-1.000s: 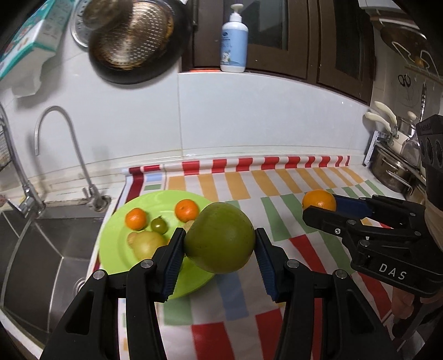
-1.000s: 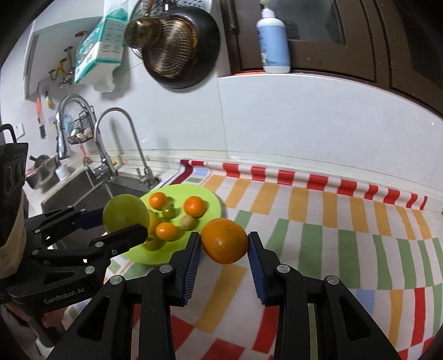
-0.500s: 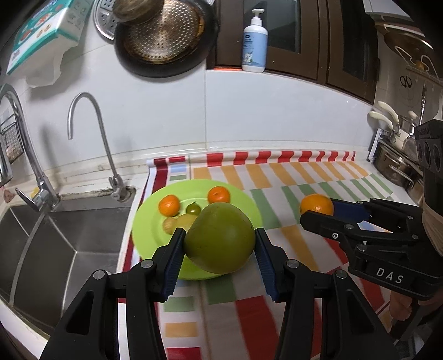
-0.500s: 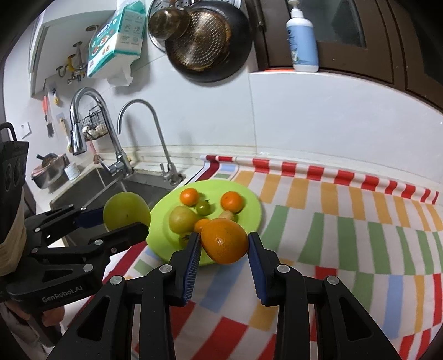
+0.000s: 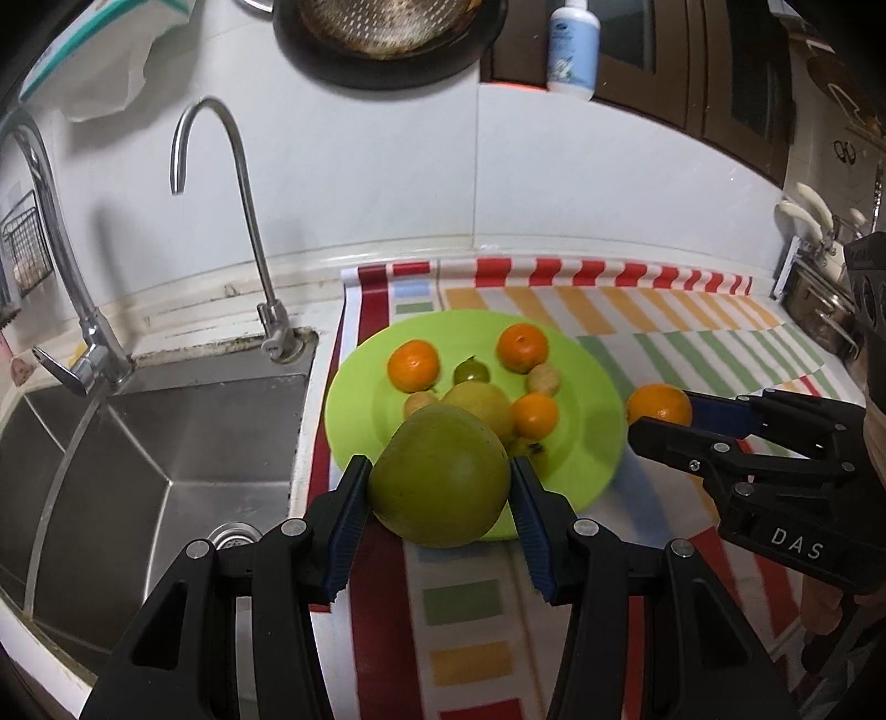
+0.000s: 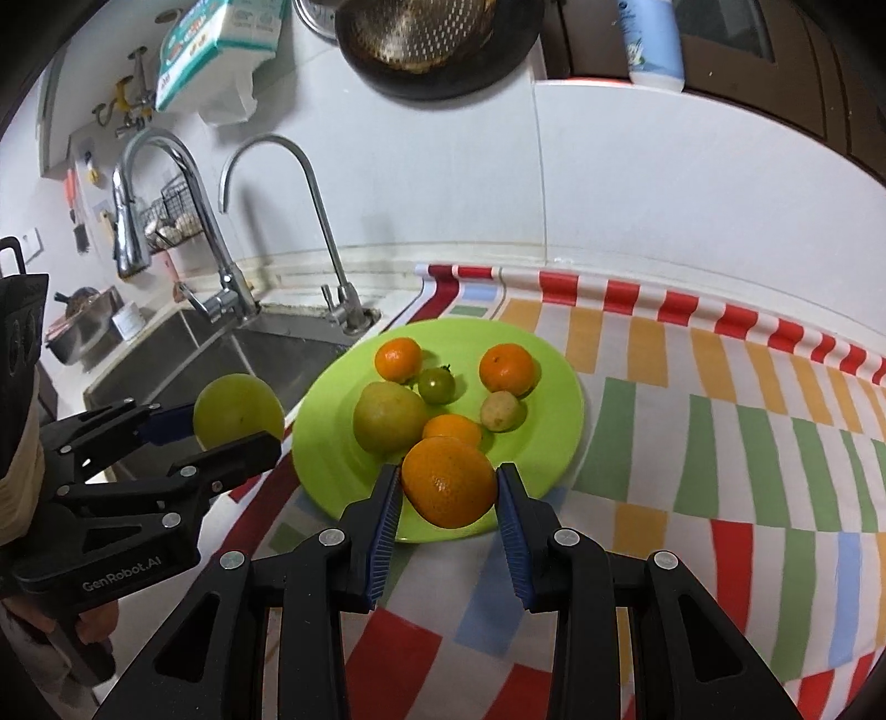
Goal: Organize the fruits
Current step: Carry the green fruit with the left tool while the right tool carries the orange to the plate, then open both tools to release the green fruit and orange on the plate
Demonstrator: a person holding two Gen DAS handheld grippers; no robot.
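My left gripper (image 5: 440, 487) is shut on a large green fruit (image 5: 440, 482) and holds it above the near left edge of the green plate (image 5: 587, 410). My right gripper (image 6: 448, 487) is shut on an orange (image 6: 448, 481) above the plate's (image 6: 548, 387) near edge. The plate holds several fruits: small oranges (image 6: 508, 368), a yellow-green pear (image 6: 387, 416), a small green tomato (image 6: 436, 385). The left gripper also shows in the right wrist view (image 6: 238, 426), and the right gripper in the left wrist view (image 5: 662, 412).
The plate rests on a striped cloth (image 6: 720, 432) beside a steel sink (image 5: 138, 443) with two taps (image 5: 243, 221). A pan (image 6: 432, 39) and a soap bottle (image 5: 570, 44) are up on the wall side. Pots stand at the far right (image 5: 819, 315).
Both grippers have moved left and closer to the plate with their fruits still held. The sink takes up more of the left wrist view.
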